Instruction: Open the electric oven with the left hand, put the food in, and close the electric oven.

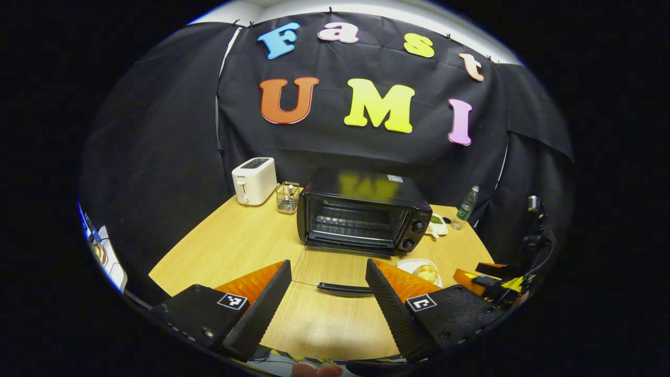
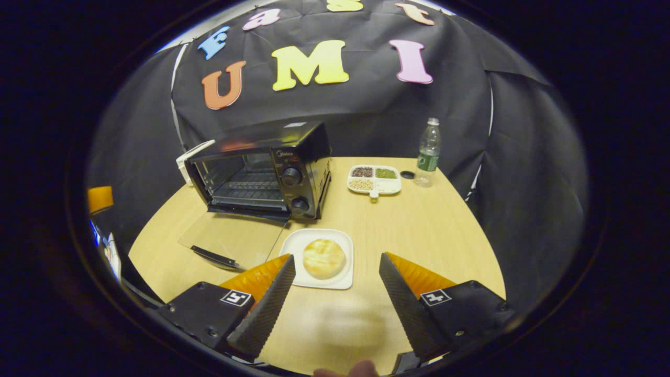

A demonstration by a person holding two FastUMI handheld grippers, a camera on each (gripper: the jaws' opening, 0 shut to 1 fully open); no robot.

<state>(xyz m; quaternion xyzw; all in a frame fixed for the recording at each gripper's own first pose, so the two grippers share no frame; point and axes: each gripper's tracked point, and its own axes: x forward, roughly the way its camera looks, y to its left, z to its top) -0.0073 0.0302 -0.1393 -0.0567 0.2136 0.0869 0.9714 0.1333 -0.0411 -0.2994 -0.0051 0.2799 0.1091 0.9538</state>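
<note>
one oven [image 1: 364, 214], door [image 2: 233, 238] flat on tabletop [image 2: 419, 230], one bun [image 2: 324, 257] on one plate [image 2: 293, 243], left tongs [image 1: 328, 285] and right tongs [image 2: 337, 277] both spread wide, gripping nothing

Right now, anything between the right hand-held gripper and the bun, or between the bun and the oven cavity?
Nothing visible. The right hand-held gripper is open just short of the bun on its plate; the oven door lies flat open.

A white two-slot toaster [image 1: 254, 180] stands on the pale wooden worktop [image 1: 230, 246], far ahead and left of the left claw [image 1: 328, 285], with a small wire basket [image 1: 288, 197] just beside it. Ahead of the right claw [image 2: 337, 277], slightly rightward, sits a white divided dish of grains [image 2: 375, 179]; a clear plastic bottle with a green label [image 2: 428, 152] stands beyond, a dark cap [image 2: 406, 174] between them.
</note>
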